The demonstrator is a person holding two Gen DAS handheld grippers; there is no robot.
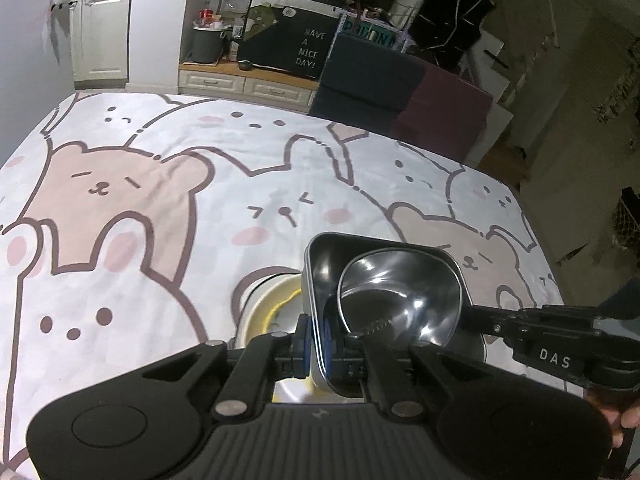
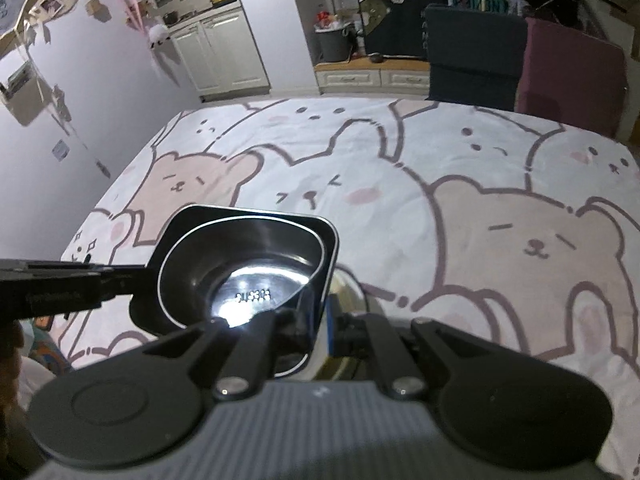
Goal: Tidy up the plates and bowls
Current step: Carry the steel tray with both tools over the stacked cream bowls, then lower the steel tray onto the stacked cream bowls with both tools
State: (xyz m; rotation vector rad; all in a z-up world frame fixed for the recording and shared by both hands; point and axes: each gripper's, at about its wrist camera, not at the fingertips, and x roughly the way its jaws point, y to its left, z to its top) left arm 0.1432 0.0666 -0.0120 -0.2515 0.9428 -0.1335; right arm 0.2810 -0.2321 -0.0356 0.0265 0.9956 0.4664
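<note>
I have both grippers, left gripper (image 1: pixel 316 350) and right gripper (image 2: pixel 320 334), clamped on opposite rims of the dark square metal tray (image 1: pixel 320 256), keeping its nested steel bowl (image 1: pixel 400 300) level above the near yellow-rimmed plate (image 1: pixel 264 308).

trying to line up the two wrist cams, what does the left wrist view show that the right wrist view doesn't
Left wrist view only: a cream bowl with a yellow rim on the cloth under the held tray, and the "have a nice day" sign.

Right wrist view only: a shiny metal dish beneath the tray, and items hanging on the wall.

Both: the square dark tray holding a steel bowl, gripped at opposite rims by the left gripper and right gripper, over the bear-print cloth.
</note>
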